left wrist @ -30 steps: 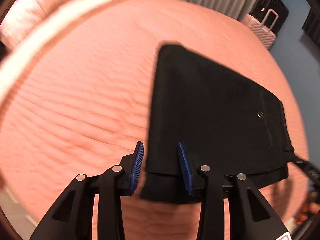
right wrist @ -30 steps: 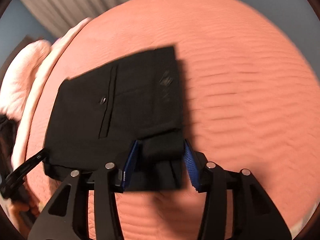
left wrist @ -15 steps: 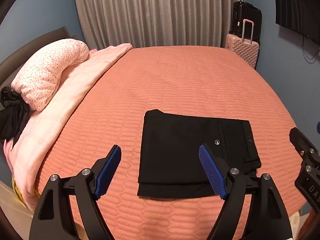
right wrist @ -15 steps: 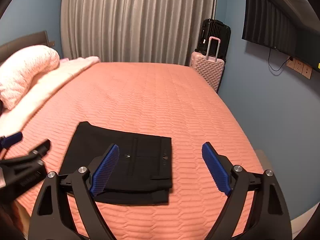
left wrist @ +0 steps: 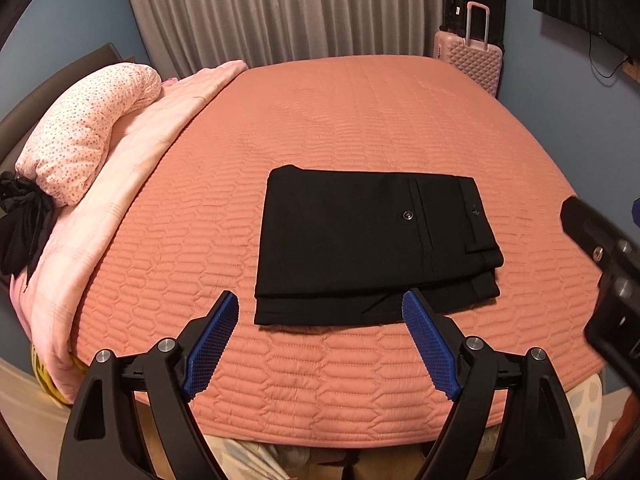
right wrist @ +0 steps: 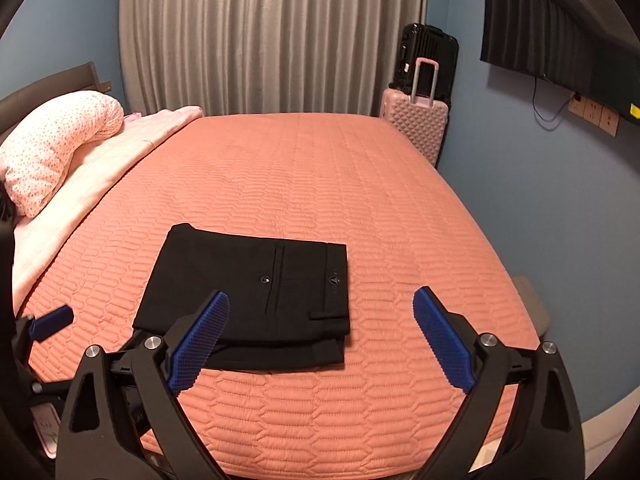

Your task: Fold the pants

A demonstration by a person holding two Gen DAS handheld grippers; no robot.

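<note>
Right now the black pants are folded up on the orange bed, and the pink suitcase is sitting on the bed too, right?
Not quite. The black pants are folded on the orange bed, but the pink suitcase isn't on the bed. It stands on the floor past the bed's far corner, in front of a black suitcase. The right wrist view shows this.

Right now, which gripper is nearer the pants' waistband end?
Right. The right gripper hangs open by the near corner of the waistband end; the left gripper is open at the folded end.
</note>
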